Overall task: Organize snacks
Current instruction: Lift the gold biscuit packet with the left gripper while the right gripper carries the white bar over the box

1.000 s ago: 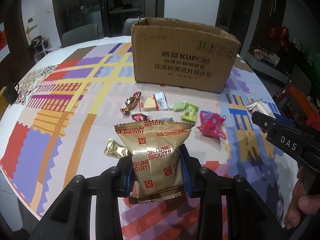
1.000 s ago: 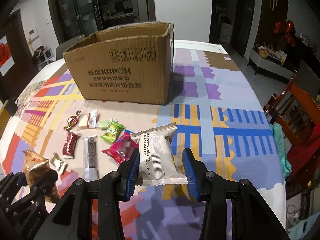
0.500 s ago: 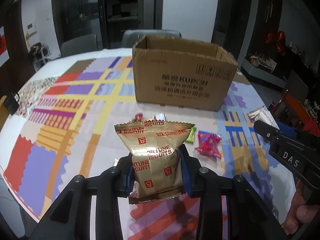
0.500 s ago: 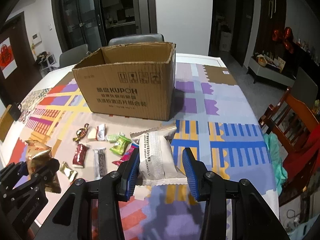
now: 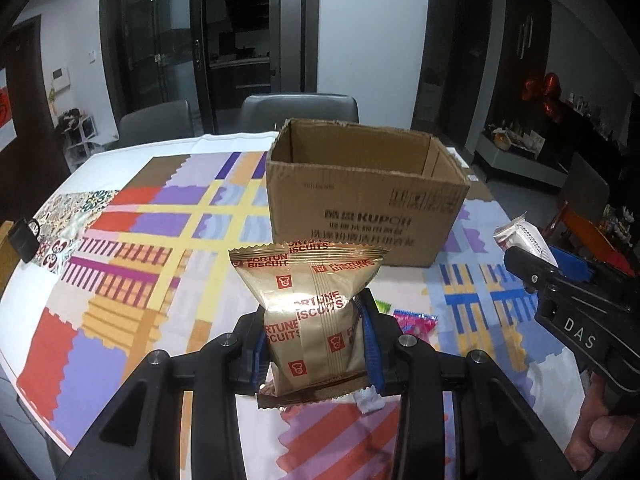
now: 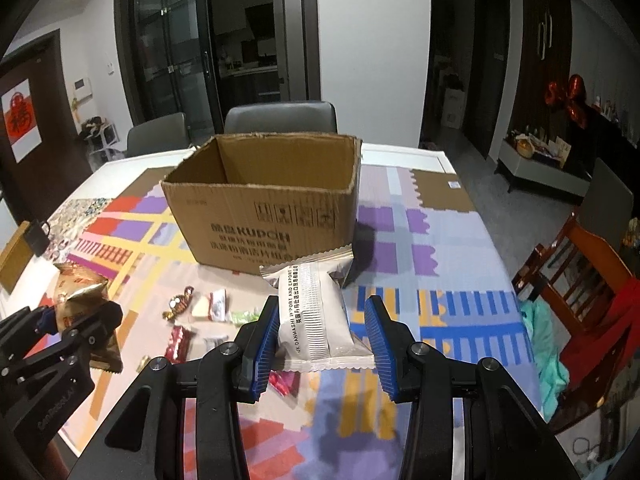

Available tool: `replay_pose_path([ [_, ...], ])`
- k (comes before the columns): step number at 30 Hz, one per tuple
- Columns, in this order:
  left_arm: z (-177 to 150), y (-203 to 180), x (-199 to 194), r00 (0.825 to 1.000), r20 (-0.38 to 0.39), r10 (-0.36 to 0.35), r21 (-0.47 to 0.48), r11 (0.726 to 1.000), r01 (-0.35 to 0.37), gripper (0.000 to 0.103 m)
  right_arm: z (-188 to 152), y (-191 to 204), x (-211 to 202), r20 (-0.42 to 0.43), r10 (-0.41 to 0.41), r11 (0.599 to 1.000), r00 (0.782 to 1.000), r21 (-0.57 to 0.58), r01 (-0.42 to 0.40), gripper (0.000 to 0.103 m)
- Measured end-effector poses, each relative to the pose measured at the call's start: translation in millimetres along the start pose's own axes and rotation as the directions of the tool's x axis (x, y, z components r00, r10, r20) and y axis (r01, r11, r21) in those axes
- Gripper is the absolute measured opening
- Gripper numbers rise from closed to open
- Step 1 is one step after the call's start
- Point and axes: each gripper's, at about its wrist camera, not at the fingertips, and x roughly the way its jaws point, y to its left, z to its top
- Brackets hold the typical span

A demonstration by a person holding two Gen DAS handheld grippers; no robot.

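The left gripper (image 5: pixel 316 344) pinches a gold biscuit pack (image 5: pixel 314 312) and the right gripper (image 6: pixel 322 334) pinches a white pack (image 6: pixel 316 316) — both held before the open box (image 6: pixel 264 216). Loose sweets (image 6: pixel 200 308) lie before the box, some probably hidden behind the packs.

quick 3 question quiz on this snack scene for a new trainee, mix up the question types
1. True or false: the cardboard box is open at the top.
2. The left gripper is shut on: A) gold biscuit packet B) pink candy C) nothing.
3. Fill in: the right gripper holds a ____ packet above the table.

Key: 1 true; 2 A; 3 silver-white.
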Motion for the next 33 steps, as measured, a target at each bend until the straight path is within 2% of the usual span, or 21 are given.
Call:
replay_pose_path([
  [15,53,-1,1,0.997,0.074,-0.007,0.045,0.999,0.004,0.038,41,1,1,0.074,0.003,1.000,0.997,0.002,-0.003,0.044],
  [33,112,1,25,0.990,0.141,-0.015,0.075,0.997,0.004,0.038,91,3,20,0.126,0.002,1.000,0.992,0.000,-0.002,0.044],
])
